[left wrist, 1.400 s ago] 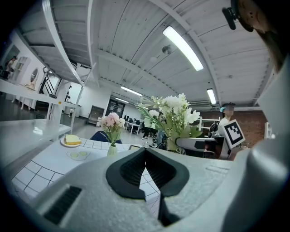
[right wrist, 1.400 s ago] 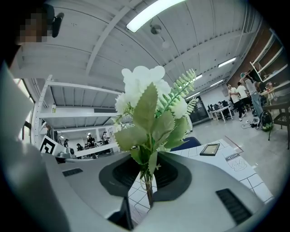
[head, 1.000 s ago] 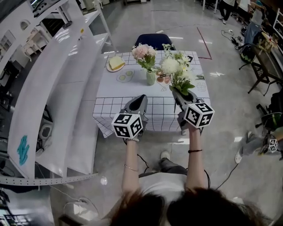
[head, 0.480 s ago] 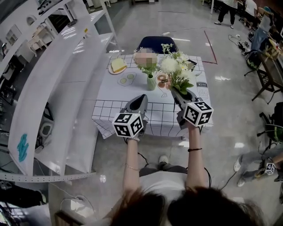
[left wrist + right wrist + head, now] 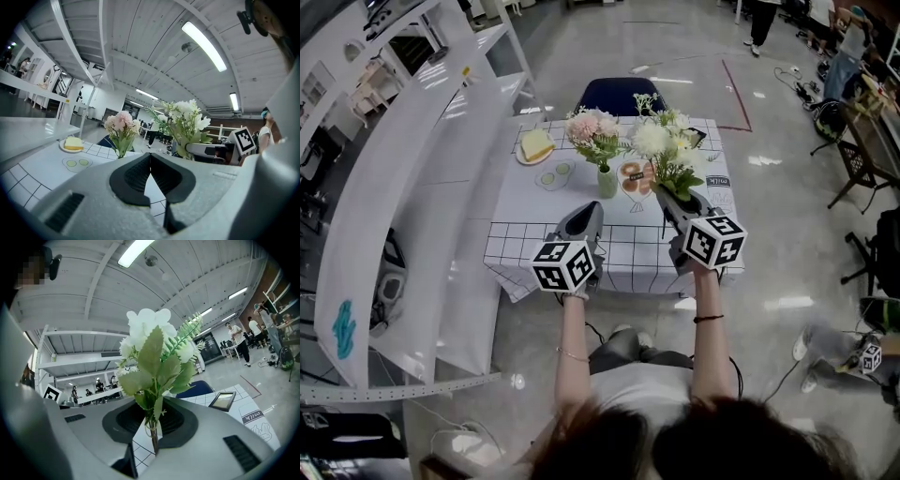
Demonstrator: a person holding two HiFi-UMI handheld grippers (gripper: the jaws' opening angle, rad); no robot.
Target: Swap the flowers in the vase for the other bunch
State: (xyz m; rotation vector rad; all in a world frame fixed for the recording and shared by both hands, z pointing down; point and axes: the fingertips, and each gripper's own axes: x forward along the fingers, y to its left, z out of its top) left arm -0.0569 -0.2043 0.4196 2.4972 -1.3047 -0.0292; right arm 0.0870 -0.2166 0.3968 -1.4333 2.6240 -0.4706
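Pinching white bunch stems, unseen from head view: right fingers; left fingers closed.

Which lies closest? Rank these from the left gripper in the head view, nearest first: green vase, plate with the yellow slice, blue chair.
1. The green vase, just ahead of the left gripper and slightly to its right.
2. The plate with the yellow slice, at the far left of the table.
3. The blue chair, beyond the table's far edge.
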